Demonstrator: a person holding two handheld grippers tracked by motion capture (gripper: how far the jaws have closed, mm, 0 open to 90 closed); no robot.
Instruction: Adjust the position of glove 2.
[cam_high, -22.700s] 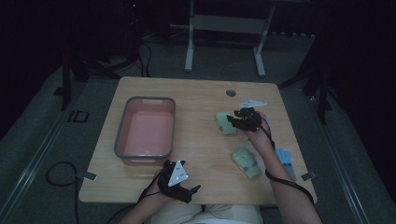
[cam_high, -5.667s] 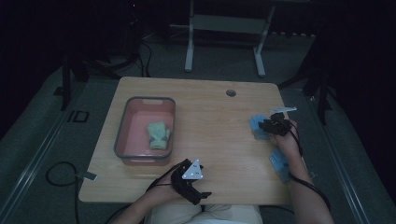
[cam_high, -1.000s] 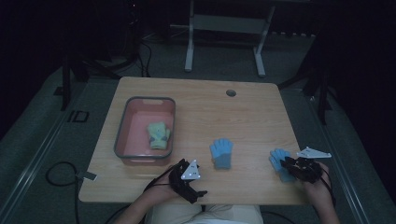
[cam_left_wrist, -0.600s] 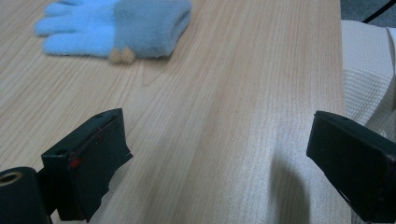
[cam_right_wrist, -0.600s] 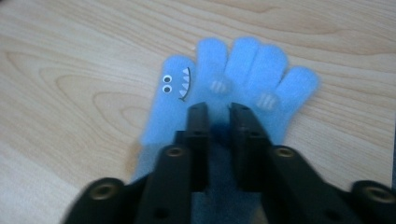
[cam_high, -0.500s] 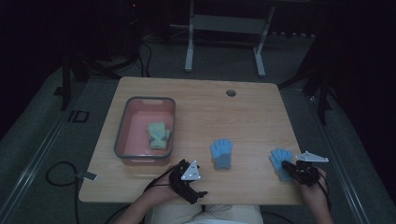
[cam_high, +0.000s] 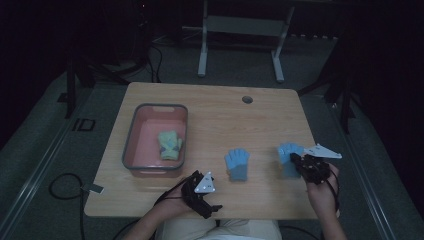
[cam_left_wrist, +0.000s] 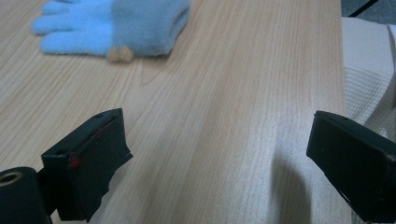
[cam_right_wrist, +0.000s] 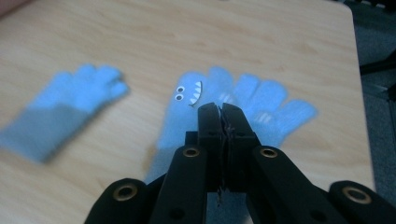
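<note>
Right gripper (cam_right_wrist: 220, 112) had its two black jaws pressed together at the tips, over the palm of a light blue glove (cam_right_wrist: 233, 105); we could not tell whether any fabric was pinched between them. Left gripper (cam_left_wrist: 219, 154) was spread wide above bare wood at the near edge, nothing between its jaws.

We recorded the surface as a light wooden table (cam_high: 215, 107) with a small round dark cap (cam_high: 247, 99) near its far edge. Around it was grey carpet, a white metal frame (cam_high: 240, 30) beyond the far side, and cables (cam_high: 60, 185) on the floor at left; the room beyond was dark.

In the right gripper view that glove lay flat, its long axis running away from the gripper, fingers pointing to the far right and cuff hidden under the jaws. It bore two small eyes and a white toothed mouth near the thumb side. In the high view it sat near the table's right edge (cam_high: 289, 155), touching the right gripper (cam_high: 300, 162).

A second blue glove (cam_high: 237, 164) lay well apart to its left, between the two grippers, fingers pointing to the far side, cuff toward the person. We saw it in the left gripper view (cam_left_wrist: 112, 25) ahead of the open jaws, not touching them.

A green glove (cam_high: 169, 145) lay inside the pink tray (cam_high: 131, 145) at left.
</note>
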